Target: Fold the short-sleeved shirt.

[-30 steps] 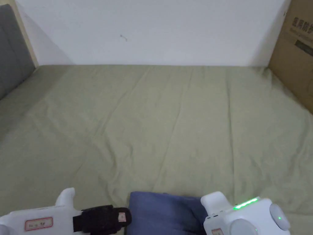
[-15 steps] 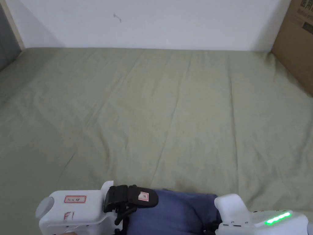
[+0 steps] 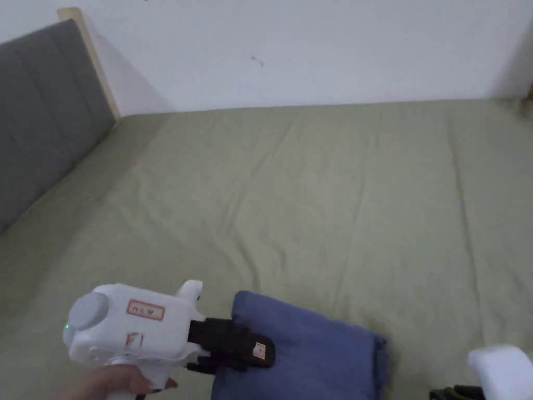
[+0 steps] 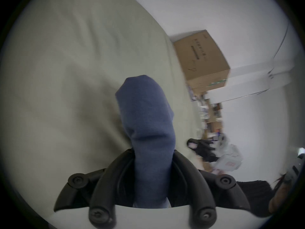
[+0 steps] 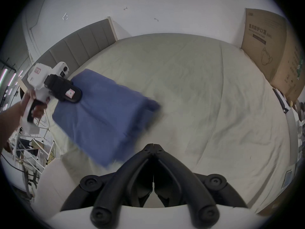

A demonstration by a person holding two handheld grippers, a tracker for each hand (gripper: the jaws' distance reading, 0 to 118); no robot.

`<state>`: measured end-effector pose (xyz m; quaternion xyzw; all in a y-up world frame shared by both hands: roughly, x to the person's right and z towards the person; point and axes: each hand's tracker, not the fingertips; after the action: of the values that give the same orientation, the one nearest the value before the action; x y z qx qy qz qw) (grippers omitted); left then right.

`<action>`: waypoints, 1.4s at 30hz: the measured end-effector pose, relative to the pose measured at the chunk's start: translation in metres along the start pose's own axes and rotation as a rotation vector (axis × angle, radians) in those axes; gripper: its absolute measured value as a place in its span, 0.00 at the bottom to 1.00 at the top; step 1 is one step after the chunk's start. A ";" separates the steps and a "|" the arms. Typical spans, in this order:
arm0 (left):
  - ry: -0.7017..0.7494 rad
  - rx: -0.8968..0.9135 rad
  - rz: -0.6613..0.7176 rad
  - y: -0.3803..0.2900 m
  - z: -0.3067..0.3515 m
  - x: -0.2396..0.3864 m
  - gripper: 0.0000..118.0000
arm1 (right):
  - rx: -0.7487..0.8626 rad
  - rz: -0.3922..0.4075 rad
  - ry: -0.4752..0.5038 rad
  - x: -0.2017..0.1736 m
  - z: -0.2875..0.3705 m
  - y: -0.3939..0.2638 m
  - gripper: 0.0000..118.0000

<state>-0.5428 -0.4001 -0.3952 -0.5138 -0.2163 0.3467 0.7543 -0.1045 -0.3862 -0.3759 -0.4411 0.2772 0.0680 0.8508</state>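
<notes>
The blue short-sleeved shirt is folded into a compact rectangle at the near edge of the green bed. My left gripper is shut on its left edge, and the cloth runs out from between the jaws. From the right gripper view the shirt hangs tilted from the left gripper, with its far end blurred. My right gripper is shut with nothing in it, just right of the shirt and apart from it. It sits at the lower right corner of the head view.
A grey padded headboard rises at the bed's left end. A large cardboard box stands at the right end against the white wall. The sheet beyond the shirt is wrinkled and bare. Cluttered shelves and racks lie off the bed's near side.
The head camera has swung left. My right gripper has come away from the shirt's right edge. The left gripper still grips the left edge, and the shirt has shifted with it.
</notes>
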 end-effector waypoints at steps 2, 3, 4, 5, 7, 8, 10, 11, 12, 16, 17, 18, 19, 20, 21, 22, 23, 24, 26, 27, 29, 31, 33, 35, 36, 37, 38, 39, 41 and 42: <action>0.153 0.006 -0.009 0.016 0.044 -0.013 0.18 | -0.003 0.008 -0.003 -0.007 0.003 0.003 0.00; 0.221 0.014 -0.010 0.022 0.063 -0.019 0.18 | -0.010 0.010 -0.005 -0.010 0.003 0.005 0.00; 0.312 0.012 -0.030 0.030 0.087 -0.030 0.18 | -0.028 0.005 -0.017 -0.014 0.002 0.006 0.00; 0.394 0.012 -0.024 0.038 0.107 -0.038 0.18 | -0.041 -0.005 -0.030 -0.018 0.002 0.008 0.00; 0.570 -0.019 -0.044 0.050 0.137 -0.050 0.18 | -0.057 -0.016 -0.008 -0.021 0.001 0.011 0.00; 0.649 -0.035 -0.045 0.054 0.153 -0.060 0.18 | -0.064 -0.017 0.006 -0.023 0.000 0.013 0.00; 0.785 -0.060 -0.030 0.061 0.175 -0.074 0.18 | -0.066 -0.005 0.005 -0.029 -0.002 0.016 0.00; 0.862 -0.079 -0.030 0.064 0.184 -0.080 0.18 | -0.067 0.010 0.001 -0.032 -0.003 0.019 0.00; 0.942 -0.084 -0.027 0.065 0.192 -0.091 0.21 | -0.069 0.020 -0.007 -0.034 -0.003 0.021 0.00; 1.382 -0.138 -0.165 0.063 0.208 -0.106 0.88 | -0.062 0.026 -0.005 -0.037 -0.004 0.028 0.00; 1.455 -0.159 -0.144 0.063 0.213 -0.108 0.94 | -0.060 0.023 -0.008 -0.037 -0.003 0.029 0.00; 1.475 -0.153 -0.084 0.064 0.221 -0.107 0.94 | -0.057 0.022 -0.012 -0.037 -0.003 0.029 0.00; 1.442 -0.110 -0.043 0.065 0.228 -0.103 0.94 | -0.055 0.023 -0.016 -0.036 -0.002 0.029 0.00; 1.397 -0.057 -0.005 0.059 0.236 -0.098 0.94 | -0.051 0.026 -0.022 -0.035 0.000 0.029 0.00; 1.347 -0.002 0.013 0.056 0.239 -0.091 0.94 | -0.046 0.029 -0.027 -0.034 0.003 0.030 0.00; 1.284 0.063 0.018 0.051 0.238 -0.078 0.94 | -0.037 0.029 -0.034 -0.033 0.006 0.030 0.00; 1.224 0.117 0.011 0.045 0.232 -0.065 0.94 | -0.027 0.028 -0.036 -0.028 0.008 0.030 0.00; 1.156 0.173 -0.004 0.036 0.228 -0.056 0.94 | -0.016 0.024 -0.037 -0.026 0.012 0.030 0.00; 1.017 0.274 -0.033 0.015 0.205 -0.022 0.93 | 0.015 0.009 -0.041 -0.022 0.023 0.032 0.00; 0.951 0.323 -0.067 0.004 0.192 -0.006 0.91 | 0.029 0.004 -0.042 -0.021 0.029 0.033 0.00; 0.817 0.452 -0.124 -0.022 0.165 0.018 0.66 | 0.067 -0.010 -0.053 -0.018 0.043 0.034 0.00; 0.682 0.540 -0.133 -0.051 0.133 0.055 0.10 | 0.093 -0.016 -0.054 -0.011 0.057 0.034 0.00; 0.540 0.624 -0.161 -0.080 0.102 0.087 0.00 | 0.117 -0.020 -0.054 -0.007 0.074 0.032 0.00; 0.401 0.666 -0.184 -0.097 0.078 0.125 0.00 | 0.135 -0.028 -0.056 -0.004 0.092 0.029 0.00; 0.396 0.700 -0.192 -0.106 0.068 0.136 0.00 | 0.143 -0.031 -0.057 -0.003 0.099 0.027 0.00; 0.395 0.714 -0.221 -0.113 0.059 0.155 0.00 | 0.154 -0.032 -0.062 0.000 0.109 0.026 0.00; 0.396 0.742 -0.268 -0.120 0.053 0.174 0.00 | 0.175 -0.032 -0.075 0.002 0.120 0.026 0.00; 0.413 0.789 -0.306 -0.126 0.049 0.190 0.00 | 0.209 -0.033 -0.085 0.004 0.129 0.025 0.00; 0.429 0.898 -0.362 -0.142 0.043 0.217 0.00 | 0.342 -0.040 -0.086 0.010 0.155 0.024 0.00; 0.423 0.937 -0.388 -0.147 0.044 0.228 0.00 | 0.417 -0.052 -0.097 0.012 0.168 0.025 0.00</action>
<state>-0.3767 -0.2370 -0.2495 -0.1321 0.0270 0.1495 0.9795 -0.0344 -0.2403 -0.3234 -0.2588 0.2325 0.0081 0.9375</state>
